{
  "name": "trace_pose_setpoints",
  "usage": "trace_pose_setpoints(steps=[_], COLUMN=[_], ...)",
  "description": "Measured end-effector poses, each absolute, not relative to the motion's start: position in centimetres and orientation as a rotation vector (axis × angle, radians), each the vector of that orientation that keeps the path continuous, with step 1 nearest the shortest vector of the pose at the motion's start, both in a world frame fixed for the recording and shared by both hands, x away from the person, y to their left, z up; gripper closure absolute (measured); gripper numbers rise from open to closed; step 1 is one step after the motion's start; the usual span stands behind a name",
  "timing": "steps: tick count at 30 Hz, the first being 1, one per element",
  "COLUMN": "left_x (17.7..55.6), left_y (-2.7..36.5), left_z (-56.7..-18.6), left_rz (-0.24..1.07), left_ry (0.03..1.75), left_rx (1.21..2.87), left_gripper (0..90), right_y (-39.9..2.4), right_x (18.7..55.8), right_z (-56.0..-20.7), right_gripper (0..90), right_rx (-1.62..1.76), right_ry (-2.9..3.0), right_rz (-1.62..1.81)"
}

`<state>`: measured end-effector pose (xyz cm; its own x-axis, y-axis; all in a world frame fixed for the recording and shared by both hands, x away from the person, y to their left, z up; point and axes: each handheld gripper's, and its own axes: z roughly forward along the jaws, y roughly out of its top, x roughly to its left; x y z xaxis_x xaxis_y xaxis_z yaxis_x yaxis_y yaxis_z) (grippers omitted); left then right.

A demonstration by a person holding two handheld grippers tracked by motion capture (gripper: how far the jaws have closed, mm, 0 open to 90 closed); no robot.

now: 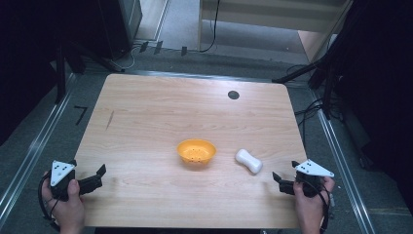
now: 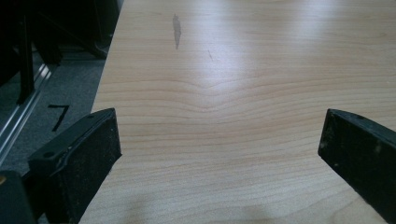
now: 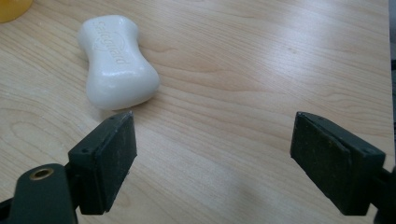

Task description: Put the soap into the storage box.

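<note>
A small orange bowl (image 1: 196,151) with holes in its bottom sits near the middle of the wooden table (image 1: 160,112). To its right lies a white bar of soap (image 1: 249,161), waisted in shape with raised lettering (image 3: 115,60). My right gripper (image 1: 283,176) rests at the table's right front, open, with the soap just beyond its left jaw. A corner of the orange bowl (image 3: 11,8) peeks in at the top left of the right gripper view. My left gripper (image 1: 97,176) is at the left front edge, open, with bare wood between its jaws (image 2: 219,140).
A dark round cable hole (image 1: 233,94) sits near the table's far edge. A dark streak (image 2: 176,30) marks the wood at the far left. Black stands and cables flank the table on both sides, with metal floor rails (image 1: 29,151) alongside.
</note>
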<state>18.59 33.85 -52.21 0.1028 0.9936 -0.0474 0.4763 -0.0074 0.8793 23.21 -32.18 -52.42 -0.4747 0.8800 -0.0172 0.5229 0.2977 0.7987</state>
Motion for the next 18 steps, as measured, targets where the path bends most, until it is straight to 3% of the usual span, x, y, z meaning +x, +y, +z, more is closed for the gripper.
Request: trace_pose_setpoints(steps=[18], left_x=[18.6], left_y=[33.9], left_z=[-52.2], left_rz=[0.825], left_ry=[1.483], left_rx=[1.596], left_gripper=[0.0], right_y=[-30.9], right_x=[25.6], right_z=[-51.3], right_gripper=[17.4], right_rx=[1.186], right_ry=[2.287], right_rz=[0.952])
